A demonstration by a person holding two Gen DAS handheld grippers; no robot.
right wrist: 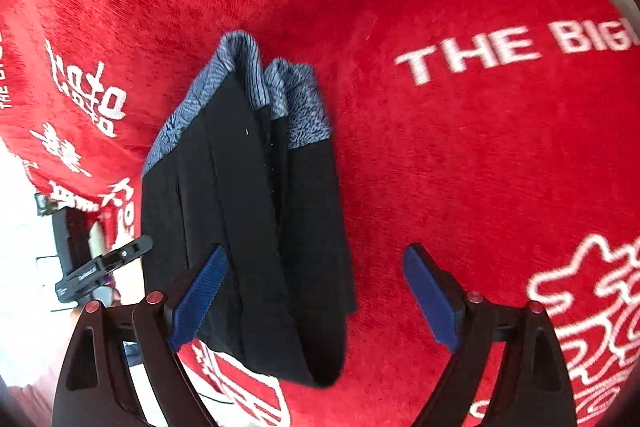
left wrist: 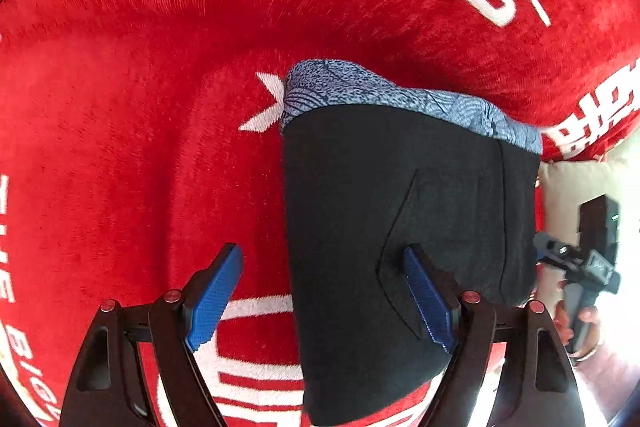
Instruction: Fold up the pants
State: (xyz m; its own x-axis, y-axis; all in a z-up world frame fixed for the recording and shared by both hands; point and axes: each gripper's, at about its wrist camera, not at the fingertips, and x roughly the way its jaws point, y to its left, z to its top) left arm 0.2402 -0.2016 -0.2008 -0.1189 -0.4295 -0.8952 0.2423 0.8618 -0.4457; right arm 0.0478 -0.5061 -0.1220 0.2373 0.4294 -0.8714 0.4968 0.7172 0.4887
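Blue-padded fingers (left wrist: pixel 216 297) of the left gripper (left wrist: pixel 322 297) are standing wide apart at the bottom of the left wrist view, clamping nothing. Beneath everything, a red plush cloth (left wrist: pixel 140 107) with white lettering is covering the surface. On it the black pants (left wrist: pixel 400 227) are lying folded into a compact stack, their blue patterned waistband (left wrist: pixel 384 93) pointing away. Over the stack's near edge, the right gripper (right wrist: pixel 316 301) is hovering with its fingers (right wrist: pixel 430 301) spread, gripping nothing.
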